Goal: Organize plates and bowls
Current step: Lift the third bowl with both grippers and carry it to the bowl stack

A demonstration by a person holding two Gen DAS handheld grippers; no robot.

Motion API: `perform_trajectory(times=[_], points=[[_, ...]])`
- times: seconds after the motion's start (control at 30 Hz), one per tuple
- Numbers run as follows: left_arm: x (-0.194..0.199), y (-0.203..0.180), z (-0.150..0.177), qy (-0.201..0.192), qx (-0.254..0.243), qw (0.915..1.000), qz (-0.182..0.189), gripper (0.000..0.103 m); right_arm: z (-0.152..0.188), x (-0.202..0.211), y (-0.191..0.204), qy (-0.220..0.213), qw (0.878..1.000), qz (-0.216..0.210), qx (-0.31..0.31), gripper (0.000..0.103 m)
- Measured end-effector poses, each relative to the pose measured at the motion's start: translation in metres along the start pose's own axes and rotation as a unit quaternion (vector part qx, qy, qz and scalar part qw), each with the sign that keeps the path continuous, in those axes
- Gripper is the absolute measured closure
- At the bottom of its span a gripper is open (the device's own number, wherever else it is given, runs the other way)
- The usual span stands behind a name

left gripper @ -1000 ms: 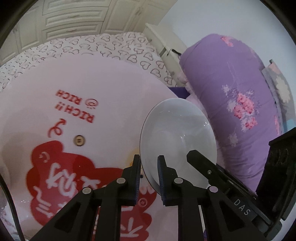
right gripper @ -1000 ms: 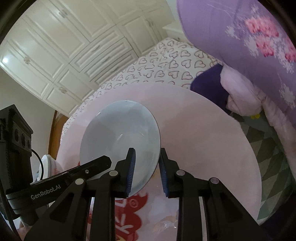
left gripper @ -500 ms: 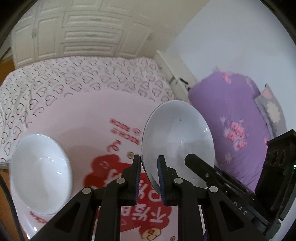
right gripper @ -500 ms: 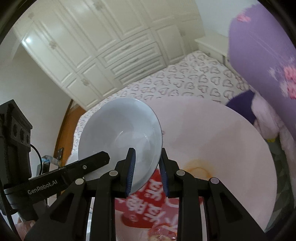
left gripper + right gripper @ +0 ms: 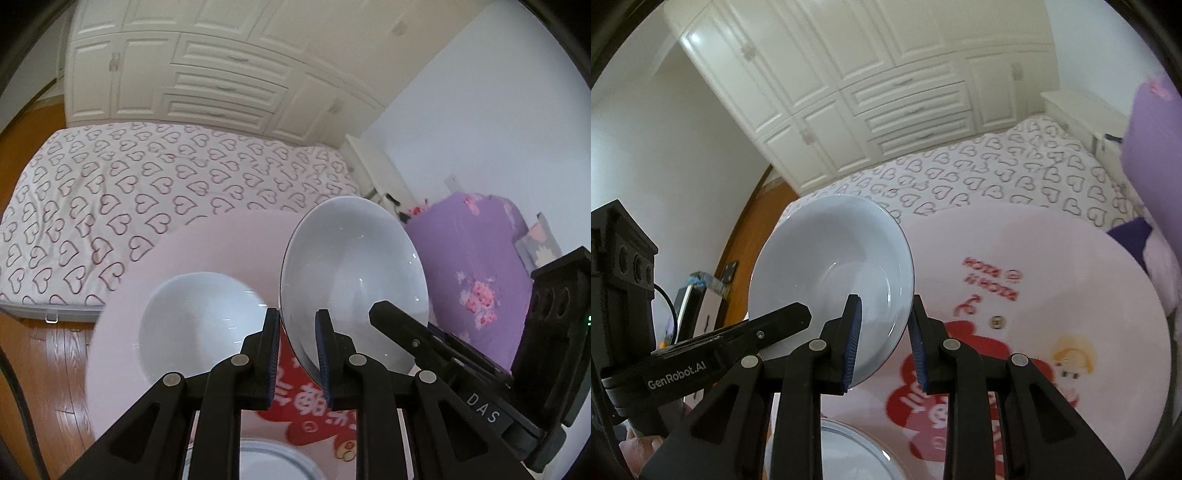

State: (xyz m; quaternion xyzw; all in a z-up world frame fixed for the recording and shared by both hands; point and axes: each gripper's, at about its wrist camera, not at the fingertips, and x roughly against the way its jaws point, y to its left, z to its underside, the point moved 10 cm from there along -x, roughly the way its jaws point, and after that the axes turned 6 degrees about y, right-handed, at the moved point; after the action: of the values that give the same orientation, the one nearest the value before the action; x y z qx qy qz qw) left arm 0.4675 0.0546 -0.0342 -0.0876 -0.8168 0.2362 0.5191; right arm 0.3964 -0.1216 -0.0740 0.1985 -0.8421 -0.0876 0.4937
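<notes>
Left gripper (image 5: pixel 297 317), black with blue ribbed pads, clamped on the near rim of a glossy white ceramic bowl (image 5: pixel 351 266); right gripper (image 5: pixel 882 302) pinching the same rim from the other side, with the bowl tipped on edge and held clear above the table. Behind, largest first: white panelled wardrobe (image 5: pixel 207 74), heart-print bed sheet (image 5: pixel 147 184), purple floral quilt (image 5: pixel 472 258). Below: round pink table with red cartoon print (image 5: pixel 207 251), smooth and faintly shiny. Lifted higher within the past second, table print now farther off, and a second white bowl (image 5: pixel 199 325), smooth, upright, resting on the table, brought from the far left edge of the left wrist view to just left of and beneath the held one. Likely meaning: nesting of the raised bowl into the resting one close at hand. Smallest: pale rim of a third dish (image 5: pixel 273 458) at bottom edge, plate or bowl unclear.
</notes>
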Motion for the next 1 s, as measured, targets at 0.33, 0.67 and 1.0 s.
perform_trajectory(times=[0.33, 0.67, 1.0], points=[[0.027, 0.04, 0.018, -0.008, 0.027, 0.9994, -0.022, 0.089, 0.013, -0.03, 0.04, 0.033, 0.999, -0.008, 0.036, 0.077], [0.022, 0.044, 0.024, 0.002, 0.024, 0.9987, -0.044, 0.089, 0.024, -0.054, 0.051, 0.061, 0.997, -0.004, 0.052, 0.077], [-0.011, 0.041, 0.021, 0.027, 0.018, 0.9977, -0.06, 0.088, 0.039, -0.068, 0.045, 0.085, 0.995, 0.004, 0.051, 0.076]])
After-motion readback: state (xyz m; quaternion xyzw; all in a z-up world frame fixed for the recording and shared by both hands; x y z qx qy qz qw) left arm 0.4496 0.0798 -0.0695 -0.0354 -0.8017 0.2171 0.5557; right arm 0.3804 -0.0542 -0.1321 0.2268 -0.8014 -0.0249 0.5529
